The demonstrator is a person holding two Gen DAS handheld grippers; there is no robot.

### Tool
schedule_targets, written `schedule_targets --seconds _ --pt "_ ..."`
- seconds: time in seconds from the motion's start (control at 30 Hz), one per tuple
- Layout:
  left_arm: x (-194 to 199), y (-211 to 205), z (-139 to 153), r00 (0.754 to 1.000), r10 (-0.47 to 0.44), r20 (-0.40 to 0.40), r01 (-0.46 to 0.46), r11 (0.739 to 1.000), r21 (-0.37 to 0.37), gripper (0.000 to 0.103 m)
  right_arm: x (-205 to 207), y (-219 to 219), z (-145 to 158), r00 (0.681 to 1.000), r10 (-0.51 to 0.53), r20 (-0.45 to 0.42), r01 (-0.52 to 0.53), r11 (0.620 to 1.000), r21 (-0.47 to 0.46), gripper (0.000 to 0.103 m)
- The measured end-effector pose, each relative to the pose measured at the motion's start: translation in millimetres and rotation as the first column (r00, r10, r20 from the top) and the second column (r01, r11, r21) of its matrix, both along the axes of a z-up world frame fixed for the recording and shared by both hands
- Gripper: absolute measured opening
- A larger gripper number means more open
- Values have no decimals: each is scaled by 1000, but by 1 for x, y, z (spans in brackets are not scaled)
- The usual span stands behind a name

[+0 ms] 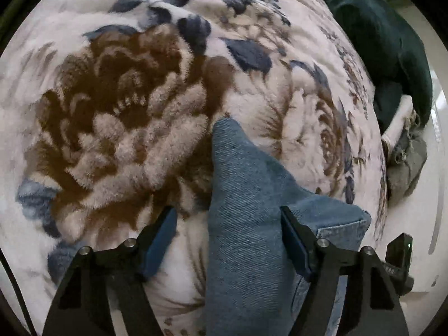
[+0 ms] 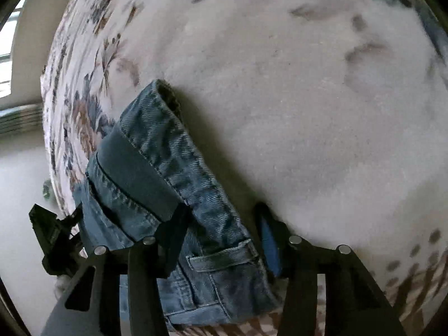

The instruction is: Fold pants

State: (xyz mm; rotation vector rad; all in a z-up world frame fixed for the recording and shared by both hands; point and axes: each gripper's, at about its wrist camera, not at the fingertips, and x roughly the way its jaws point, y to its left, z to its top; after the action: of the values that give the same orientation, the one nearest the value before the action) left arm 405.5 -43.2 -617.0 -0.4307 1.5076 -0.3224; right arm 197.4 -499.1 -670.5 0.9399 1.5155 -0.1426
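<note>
The pants are blue denim jeans lying on a fluffy floral blanket. In the left wrist view a folded denim part [image 1: 246, 196] rises to a point between the fingers of my left gripper [image 1: 228, 218], whose jaws stand wide open around the cloth. In the right wrist view the waistband end [image 2: 179, 184] with a belt loop and a small pocket flap lies between the fingers of my right gripper [image 2: 215, 218], also wide open; the cloth drapes over the left finger [image 2: 170, 232].
The cream blanket with brown and blue flowers [image 1: 126, 98] covers the bed. A dark green cushion [image 1: 386, 36] and a grey cloth [image 1: 406, 162] lie at the bed's right edge. The bed edge and pale floor [image 2: 22, 184] show at left in the right wrist view.
</note>
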Motion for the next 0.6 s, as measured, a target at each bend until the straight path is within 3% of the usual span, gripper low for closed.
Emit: schedule_targets --seconds 0.07,0.13,0.17,0.2,0.23,0.33,0.4,0.47,0.53,0.6 --pt "-2 1 13 1000 14 -17 -14 1000 -15 73 -2 3 11 1000 10 -5 -10 1000 7 62" --pt "-12 5 37 1000 14 15 -14 999 -37 74 -21 0 31 999 -37 24 36 997 61 69" --pt "-19 7 48 999 11 42 -9 999 -48 79 -32 0 39 997 -62 44 59 995 80 75" --pt "-28 7 56 998 8 64 -4 998 -58 90 -45 2 47 994 -90 68 82 991 110 76" --pt "-36 7 59 998 6 65 -1 997 -75 95 -57 5 51 990 -114 82 102 985 139 76" --pt "-64 13 47 999 31 -18 -33 990 -138 98 -89 18 45 974 -214 78 190 954 233 76" --pt "-78 12 29 996 44 -72 -53 992 -116 98 -101 25 33 961 -271 54 249 934 258 76" --pt "-87 9 14 991 48 -122 -62 991 -118 98 -119 24 34 935 -353 16 342 916 212 76" --pt "-93 8 9 990 56 -130 -72 990 -125 98 -136 11 39 910 -413 44 398 897 194 76" --pt "-97 9 6 989 52 -138 -69 990 -124 98 -144 10 41 920 -389 47 373 906 200 77"
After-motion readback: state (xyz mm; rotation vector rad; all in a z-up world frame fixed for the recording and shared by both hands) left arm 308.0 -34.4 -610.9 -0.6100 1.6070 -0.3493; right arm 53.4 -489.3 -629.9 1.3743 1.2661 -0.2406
